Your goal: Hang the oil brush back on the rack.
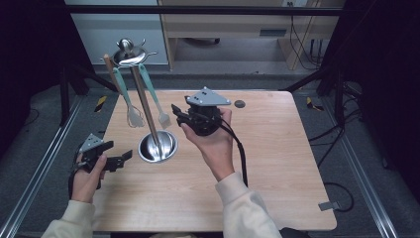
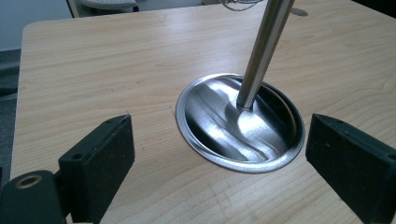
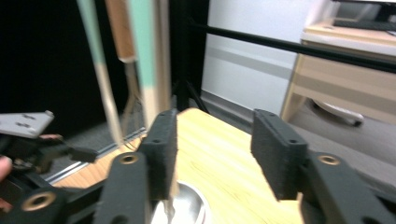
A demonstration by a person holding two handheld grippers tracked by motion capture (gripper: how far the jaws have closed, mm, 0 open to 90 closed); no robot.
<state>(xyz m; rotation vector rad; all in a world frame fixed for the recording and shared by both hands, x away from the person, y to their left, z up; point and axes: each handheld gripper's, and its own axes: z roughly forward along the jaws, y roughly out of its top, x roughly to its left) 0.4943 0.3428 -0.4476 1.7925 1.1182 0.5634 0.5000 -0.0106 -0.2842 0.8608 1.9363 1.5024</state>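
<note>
Rack [image 1: 143, 99] stands upright on the table's [image 1: 277, 163] left half, its round base [image 1: 157, 147] your landmark. Two teal-handled utensils [image 1: 153, 94] hang near vertical above that base. Your right gripper [image 1: 179, 117], jaws wide and empty, sits just right of them, nearer than your left gripper [image 1: 121, 159], also wide, low by the base.
</note>
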